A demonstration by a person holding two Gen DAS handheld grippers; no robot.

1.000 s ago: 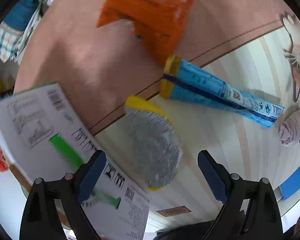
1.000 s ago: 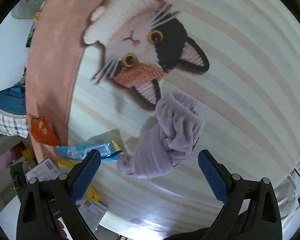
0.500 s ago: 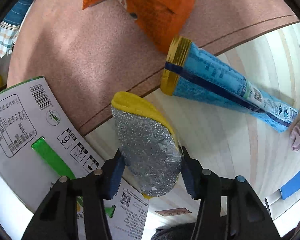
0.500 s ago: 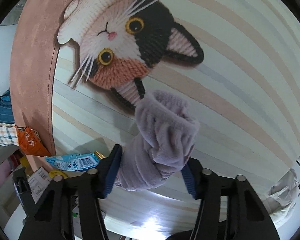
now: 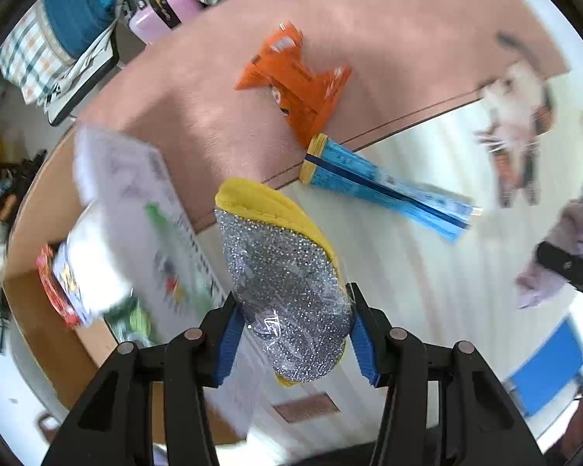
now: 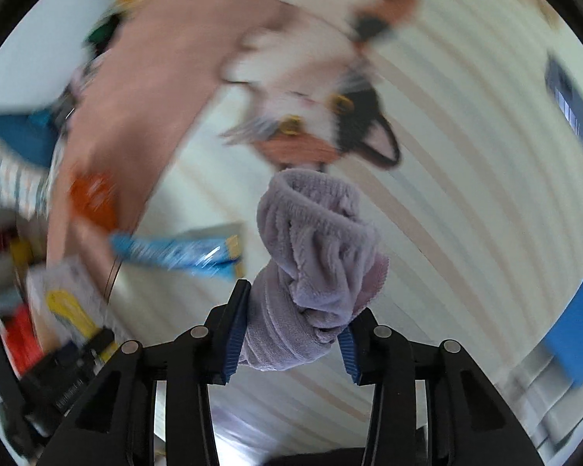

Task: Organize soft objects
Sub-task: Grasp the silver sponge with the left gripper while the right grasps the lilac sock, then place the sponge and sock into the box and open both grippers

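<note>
Item: left gripper (image 5: 294, 334), jaws closed on silver-glitter scouring sponge w/ yellow foam back (image 5: 281, 291), held off the striped cat-print mat (image 5: 400, 272). Right gripper (image 6: 289, 334), jaws pinching rolled lilac fleece cloth (image 6: 315, 256), also raised. Advice: keep both squeezes firm, carry level, as soft goods may slip. Both grippers angled down toward mat.

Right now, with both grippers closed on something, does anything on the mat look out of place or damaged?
Nothing looks damaged or spilled. The left gripper holds the scouring sponge, the right gripper the lilac cloth. The orange packet and blue packet lie loosely askew.
</note>
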